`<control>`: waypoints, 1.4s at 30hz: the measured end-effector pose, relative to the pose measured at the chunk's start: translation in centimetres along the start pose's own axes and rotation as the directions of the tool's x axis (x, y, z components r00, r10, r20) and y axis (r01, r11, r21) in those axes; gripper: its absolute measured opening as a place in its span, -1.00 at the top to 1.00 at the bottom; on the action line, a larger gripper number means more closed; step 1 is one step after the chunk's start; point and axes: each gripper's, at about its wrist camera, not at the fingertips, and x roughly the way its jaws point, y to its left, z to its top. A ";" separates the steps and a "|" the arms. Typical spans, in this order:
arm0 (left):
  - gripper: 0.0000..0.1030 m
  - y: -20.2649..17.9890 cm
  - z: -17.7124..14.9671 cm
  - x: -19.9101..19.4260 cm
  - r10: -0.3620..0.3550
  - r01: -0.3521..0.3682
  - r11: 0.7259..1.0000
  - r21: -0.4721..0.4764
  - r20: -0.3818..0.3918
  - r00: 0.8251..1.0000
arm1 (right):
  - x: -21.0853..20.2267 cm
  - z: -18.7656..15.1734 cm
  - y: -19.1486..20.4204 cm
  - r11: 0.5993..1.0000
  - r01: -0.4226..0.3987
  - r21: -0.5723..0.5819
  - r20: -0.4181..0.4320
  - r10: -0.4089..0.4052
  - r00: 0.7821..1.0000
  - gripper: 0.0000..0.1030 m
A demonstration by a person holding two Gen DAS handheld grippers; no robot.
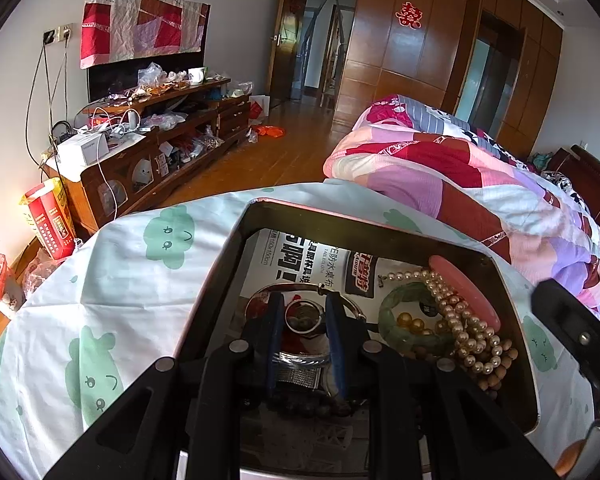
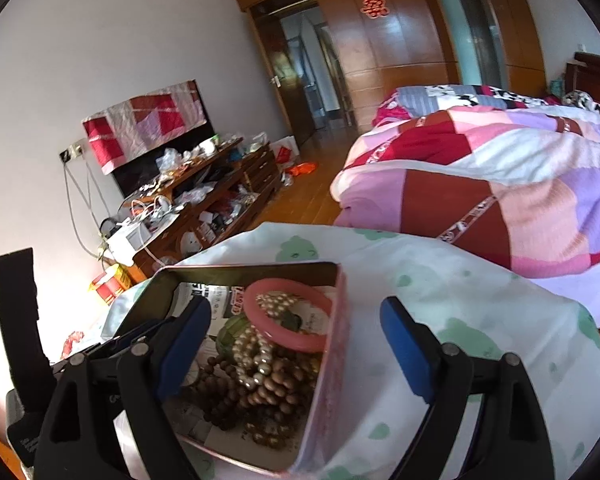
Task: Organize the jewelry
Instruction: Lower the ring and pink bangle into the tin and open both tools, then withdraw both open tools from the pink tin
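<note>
An open metal tin [image 1: 512, 288] lined with printed paper sits on a table with a cloud-print cloth [image 1: 112, 280]. It holds a pink bangle [image 1: 466, 292], a green jade bangle [image 1: 396, 300], a pearl necklace [image 1: 460, 332], brown wooden beads [image 1: 500, 364] and a thin silver bangle [image 1: 352, 306]. My left gripper [image 1: 304, 312] reaches down into the tin, its blue pads narrowly apart around a silver metal watch [image 1: 300, 368]. My right gripper [image 2: 296, 320] is open wide, straddling the tin's right wall [image 2: 332, 360] above the pink bangle [image 2: 288, 312], pearls [image 2: 256, 356] and wooden beads [image 2: 268, 396].
A bed with a pink patchwork quilt [image 1: 460, 176] lies to the right. A cluttered wooden TV cabinet [image 1: 160, 128] stands along the left wall, a red box [image 1: 50, 220] beside it. Wooden floor and wardrobe doors [image 1: 412, 40] are beyond.
</note>
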 end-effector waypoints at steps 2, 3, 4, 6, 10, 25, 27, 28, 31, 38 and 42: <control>0.58 0.0 -0.1 -0.2 0.011 -0.011 1.000 0.003 0.008 1.000 | -0.6 -0.2 -0.1 1.000 0.025 -0.001 0.014 -0.025 1.000 -0.79; 0.58 0.0 -0.1 -0.3 0.018 -0.018 1.000 0.004 0.013 1.000 | -0.9 -0.4 -0.2 0.999 0.038 -0.004 0.023 -0.038 0.999 -0.83; 0.58 0.1 -0.1 -0.4 0.024 -0.024 1.000 0.003 0.019 1.000 | -1.2 -0.5 -0.3 0.999 0.045 -0.005 0.032 -0.045 0.998 -0.84; 0.49 0.2 -0.1 -0.8 0.032 -0.032 0.999 0.002 0.031 0.999 | -1.7 -0.6 -0.4 0.999 0.050 -0.003 0.048 -0.049 0.998 -0.86; -0.06 0.0 -0.6 -2.2 0.058 -0.059 0.998 0.016 0.083 0.995 | -2.1 -0.7 -0.6 0.998 0.060 0.004 0.058 -0.060 0.997 -0.94; -0.40 -1.9 -3.5 -6.9 0.152 -0.171 0.981 0.087 0.194 0.969 | -5.2 -1.7 -0.5 0.993 0.120 -0.020 0.129 -0.117 0.985 -0.94; -0.40 -2.1 -3.8 -7.5 0.157 -0.176 0.981 0.083 0.197 0.968 | -5.8 -1.9 -0.5 0.992 0.123 -0.023 0.135 -0.118 0.984 -0.94; -0.40 -2.0 -4.1 -8.0 0.163 -0.181 0.980 0.079 0.200 0.966 | -6.2 -2.1 -0.4 0.992 0.122 -0.021 0.138 -0.118 0.983 -0.94; -0.40 -2.0 -5.0 -9.3 0.170 -0.187 0.980 0.068 0.203 0.964 | -7.2 -2.4 -0.3 0.993 0.114 -0.018 0.147 -0.110 0.983 -0.94; -0.40 -2.1 -7.1 -12.8 0.173 -0.180 0.984 0.018 0.203 0.964 | -10.2 -4.0 0.0 0.996 0.088 -0.019 0.143 -0.084 0.986 -0.94; -0.40 -2.1 -8.0 -15.1 0.193 -0.202 0.979 0.022 0.213 0.958 | -12.2 -4.9 0.4 0.996 0.078 -0.042 0.150 -0.071 0.986 -0.94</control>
